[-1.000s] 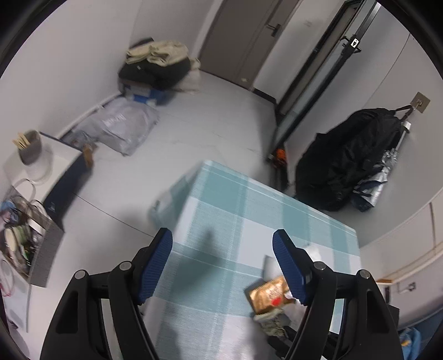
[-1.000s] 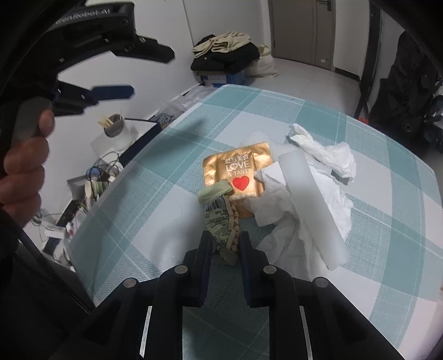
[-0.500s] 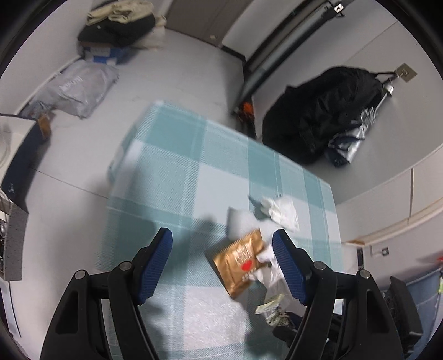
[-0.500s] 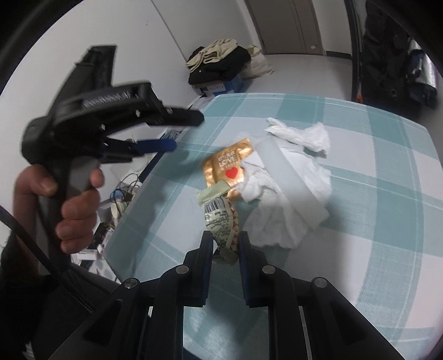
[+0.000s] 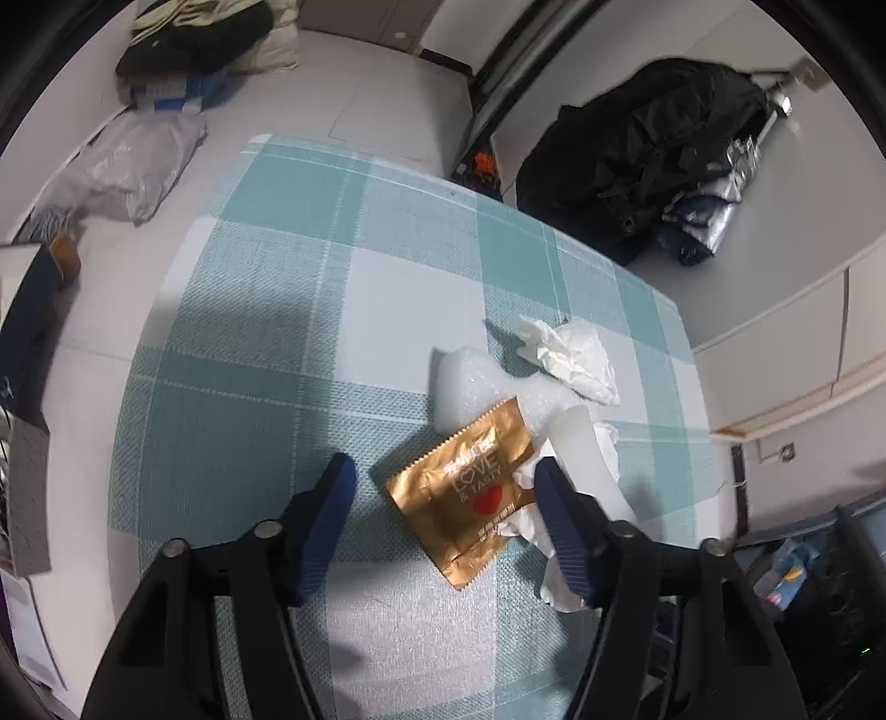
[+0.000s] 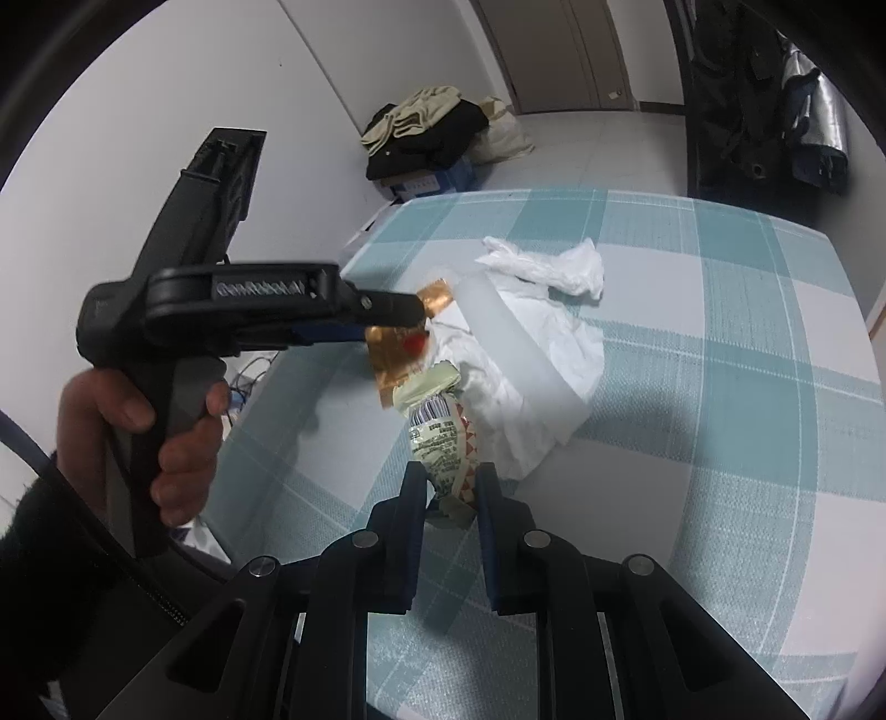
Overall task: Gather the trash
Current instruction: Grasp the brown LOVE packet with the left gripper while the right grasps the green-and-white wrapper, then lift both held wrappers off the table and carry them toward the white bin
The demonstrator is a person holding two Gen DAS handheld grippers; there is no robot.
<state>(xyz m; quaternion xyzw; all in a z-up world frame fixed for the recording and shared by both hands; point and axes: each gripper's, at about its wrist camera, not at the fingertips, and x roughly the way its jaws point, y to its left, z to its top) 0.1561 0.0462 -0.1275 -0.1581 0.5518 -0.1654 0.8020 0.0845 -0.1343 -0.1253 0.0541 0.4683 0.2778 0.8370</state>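
Note:
A gold snack wrapper (image 5: pixel 470 490) with a red heart lies on the teal checked tablecloth (image 5: pixel 277 343). My left gripper (image 5: pixel 443 487) is open above it, a finger on each side. Beside it lie crumpled white tissues (image 5: pixel 570 354) and a white foam strip (image 5: pixel 587 448). My right gripper (image 6: pixel 451 487) is shut on a pale green printed wrapper (image 6: pixel 440 437) and holds it over the table. The gold wrapper (image 6: pixel 396 354), tissues (image 6: pixel 548 271) and foam strip (image 6: pixel 515 343) show beyond it, partly hidden by the left gripper (image 6: pixel 410 315).
A black bag (image 5: pixel 648 149) hangs on the wall past the table's far edge. Clothes on boxes (image 5: pixel 205 39) and a plastic package (image 5: pixel 133 160) sit on the floor to the left. A dark bin (image 5: pixel 819 581) stands right of the table.
My left gripper has come down and in over the gold wrapper, which now lies between its open fingers. My right gripper has lifted back a little with the pale green wrapper.

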